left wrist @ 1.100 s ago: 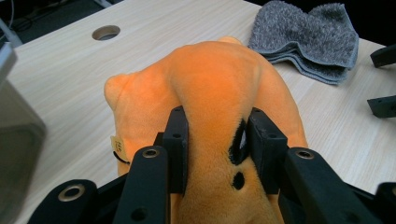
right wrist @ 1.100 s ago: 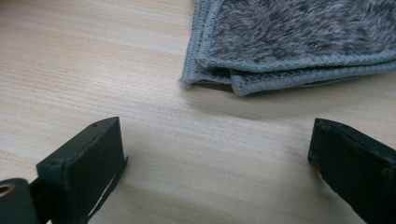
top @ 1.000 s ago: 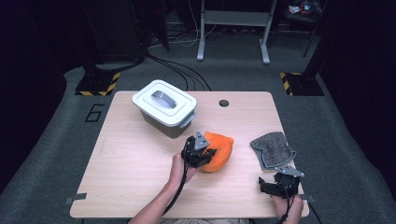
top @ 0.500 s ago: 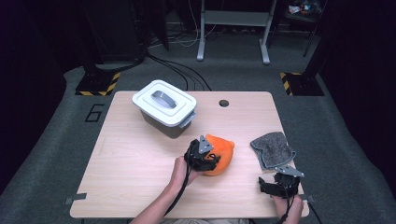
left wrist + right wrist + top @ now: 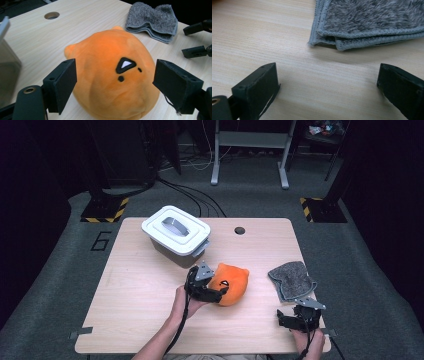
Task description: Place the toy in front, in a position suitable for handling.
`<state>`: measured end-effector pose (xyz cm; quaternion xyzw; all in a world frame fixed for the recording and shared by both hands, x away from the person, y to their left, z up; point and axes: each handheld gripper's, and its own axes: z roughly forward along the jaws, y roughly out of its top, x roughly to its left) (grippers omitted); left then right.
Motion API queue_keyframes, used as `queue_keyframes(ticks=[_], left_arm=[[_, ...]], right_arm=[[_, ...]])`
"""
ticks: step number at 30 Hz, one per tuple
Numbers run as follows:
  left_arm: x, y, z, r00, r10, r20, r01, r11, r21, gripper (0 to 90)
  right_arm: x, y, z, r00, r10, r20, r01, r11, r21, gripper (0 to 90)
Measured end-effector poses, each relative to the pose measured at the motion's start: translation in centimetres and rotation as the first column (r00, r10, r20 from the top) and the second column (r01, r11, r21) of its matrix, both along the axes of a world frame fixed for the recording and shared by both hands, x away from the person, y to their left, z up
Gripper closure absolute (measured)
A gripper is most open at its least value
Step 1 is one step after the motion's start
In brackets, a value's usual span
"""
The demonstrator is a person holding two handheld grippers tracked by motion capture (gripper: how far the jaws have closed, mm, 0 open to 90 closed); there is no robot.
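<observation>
Orange plush toy sits on the table, between the left gripper jaws but free of both pads: a gap shows on each side in the left gripper view. A second ago those jaws were pinched on the plush; they have just been opening, and now stand wide, so the toy is released and rests on its own. The plush has also shifted slightly since then, and sits just off the front corner of the white lidded box. Likely meaning: placement step is done, or the grip is being reset; next would be backing the left gripper off. Beyond the left jaws, the grey folded cloth lies well apart from the plush. Right gripper hovers low over bare table, jaws spread wide, holding nothing, the cloth edge just ahead of the jaw tips and not touched. Right hand hasn't moved.
</observation>
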<state>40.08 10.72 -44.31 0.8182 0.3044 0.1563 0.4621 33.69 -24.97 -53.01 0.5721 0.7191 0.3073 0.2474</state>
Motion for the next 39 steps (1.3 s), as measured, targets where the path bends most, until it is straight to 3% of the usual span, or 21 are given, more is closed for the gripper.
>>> queue_keyframes(ticks=[3, 9, 12, 16, 23, 29, 33, 35, 39], left_arm=[[0.1, 0.8, 0.0, 0.9999, 0.005, -0.009, -0.005, 0.9998, -0.019, 17.5], [0.2, 2.3, -0.4, 0.9996, 0.004, -0.026, -0.004, 0.9999, -0.014, 17.2], [0.3, 3.0, -0.9, 0.9989, -0.003, -0.046, 0.002, 0.9998, -0.019, 17.8], [0.4, 3.8, -1.6, 0.9969, -0.015, -0.078, 0.012, 0.9992, -0.039, 19.6], [1.2, 3.9, -2.2, 0.9917, -0.05, -0.119, 0.042, 0.9969, -0.066, 25.7], [2.0, 3.6, -2.9, 0.9809, -0.089, -0.173, 0.083, 0.9957, -0.042, 26.7], [2.3, 3.5, -3.1, 0.974, -0.128, -0.187, 0.12, 0.9913, -0.053, 28.4], [2.4, 3.4, -3.2, 0.9721, -0.139, -0.189, 0.131, 0.9898, -0.057, 31.0], [2.3, 3.0, -3.4, 0.9688, -0.166, -0.184, 0.159, 0.986, -0.048, 37.2]], right_arm=[[0.1, -0.1, 0.0, 1.0, 0.005, -0.003, -0.005, 1.0, 0.003, 3.0], [-0.2, 0.0, 0.5, 0.9999, 0.013, 0.0, -0.013, 1.0, 0.019, 5.2], [-0.5, 0.3, 1.8, 0.999, 0.028, 0.035, -0.029, 0.999, 0.045, 5.7], [0.1, 1.4, 4.1, 0.9925, 0.089, 0.084, -0.096, 0.993, 0.075, 7.7], [3.2, 3.8, 6.7, 0.9748, 0.193, 0.111, -0.204, 0.974, 0.096, 10.7], [6.9, 6.5, 7.9, 0.9505, 0.299, 0.085, -0.308, 0.943, 0.129, 12.6], [8.7, 7.7, 8.2, 0.9427, 0.325, 0.074, -0.333, 0.932, 0.143, 14.2], [9.6, 8.0, 8.2, 0.9431, 0.327, 0.061, -0.332, 0.931, 0.152, 17.0], [11.0, 8.4, 7.9, 0.9368, 0.348, 0.031, -0.348, 0.918, 0.19, 24.9]])
